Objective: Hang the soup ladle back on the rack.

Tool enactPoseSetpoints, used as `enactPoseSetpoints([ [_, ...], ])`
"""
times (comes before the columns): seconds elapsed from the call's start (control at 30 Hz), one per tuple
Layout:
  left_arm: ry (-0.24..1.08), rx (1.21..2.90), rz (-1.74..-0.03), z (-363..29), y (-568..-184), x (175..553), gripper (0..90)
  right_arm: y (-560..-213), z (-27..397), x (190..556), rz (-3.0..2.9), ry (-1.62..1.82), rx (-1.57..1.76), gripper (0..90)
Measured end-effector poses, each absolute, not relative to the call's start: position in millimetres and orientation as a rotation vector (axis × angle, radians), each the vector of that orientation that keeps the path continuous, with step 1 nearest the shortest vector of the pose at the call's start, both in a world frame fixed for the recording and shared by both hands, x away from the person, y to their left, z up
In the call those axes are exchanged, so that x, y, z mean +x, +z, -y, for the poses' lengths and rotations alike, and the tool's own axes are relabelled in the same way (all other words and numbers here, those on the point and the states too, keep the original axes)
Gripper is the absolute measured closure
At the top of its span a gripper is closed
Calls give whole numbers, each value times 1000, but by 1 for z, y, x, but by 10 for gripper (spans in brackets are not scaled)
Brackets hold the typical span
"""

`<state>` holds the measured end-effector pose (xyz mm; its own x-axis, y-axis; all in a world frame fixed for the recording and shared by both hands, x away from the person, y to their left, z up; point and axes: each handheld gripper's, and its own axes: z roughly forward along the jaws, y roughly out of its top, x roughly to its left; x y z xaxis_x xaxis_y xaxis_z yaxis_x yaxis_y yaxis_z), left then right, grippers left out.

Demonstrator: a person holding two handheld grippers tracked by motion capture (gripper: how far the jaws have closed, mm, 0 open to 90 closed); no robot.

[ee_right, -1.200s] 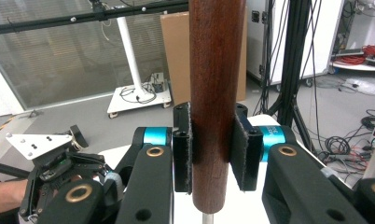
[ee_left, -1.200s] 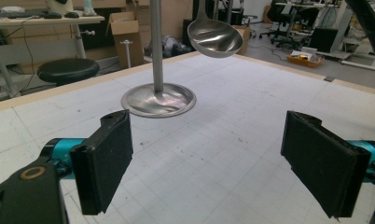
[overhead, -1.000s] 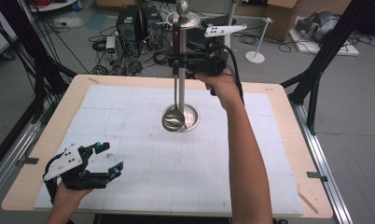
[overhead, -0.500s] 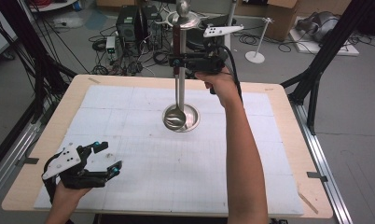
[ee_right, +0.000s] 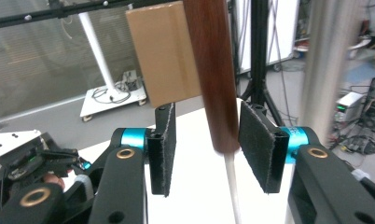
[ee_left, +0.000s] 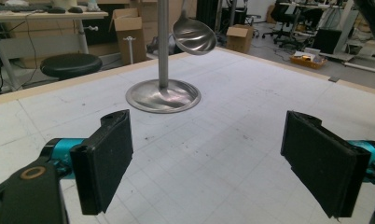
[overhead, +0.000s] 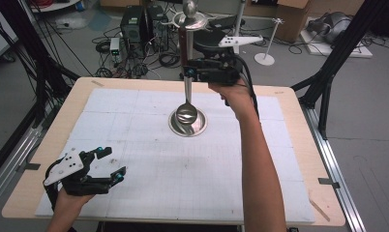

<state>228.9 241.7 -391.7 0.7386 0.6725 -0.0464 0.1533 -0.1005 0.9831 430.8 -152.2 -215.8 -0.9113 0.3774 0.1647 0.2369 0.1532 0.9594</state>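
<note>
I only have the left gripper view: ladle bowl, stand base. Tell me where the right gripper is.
Observer: The right gripper straddles the ladle's wooden handle, up beside the stand's pole.
Operator: Say whether it grips.
Observer: No. Its jaws have just been opening, and a gap shows beside the handle.
Operator: Report the handle's top.
Observer: It reaches up to the disc at the top of the stand.

No readable text, label, brand, number or sign is showing anywhere; the cardboard boxes and equipment are appearing too small or blurred.
</note>
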Motion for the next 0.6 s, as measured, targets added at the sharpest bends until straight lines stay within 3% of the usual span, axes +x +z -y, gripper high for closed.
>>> enactPoseSetpoints([
  [0.23, 488, 1635, -693, -243, -395, 232, 172, -236, 193, 395, -2147, 1776, 718, 344],
  [0.33, 477, 1624, -713, -244, -397, 235, 170, -247, 208, 377, -2109, 1704, 751, 302],
  [0.43, 473, 1616, -726, -244, -398, 237, 170, -257, 219, 360, -2068, 1620, 803, 173],
  [0.6, 474, 1612, -733, -243, -399, 238, 168, -284, 239, 328, -2014, 1496, 877, 159],
])
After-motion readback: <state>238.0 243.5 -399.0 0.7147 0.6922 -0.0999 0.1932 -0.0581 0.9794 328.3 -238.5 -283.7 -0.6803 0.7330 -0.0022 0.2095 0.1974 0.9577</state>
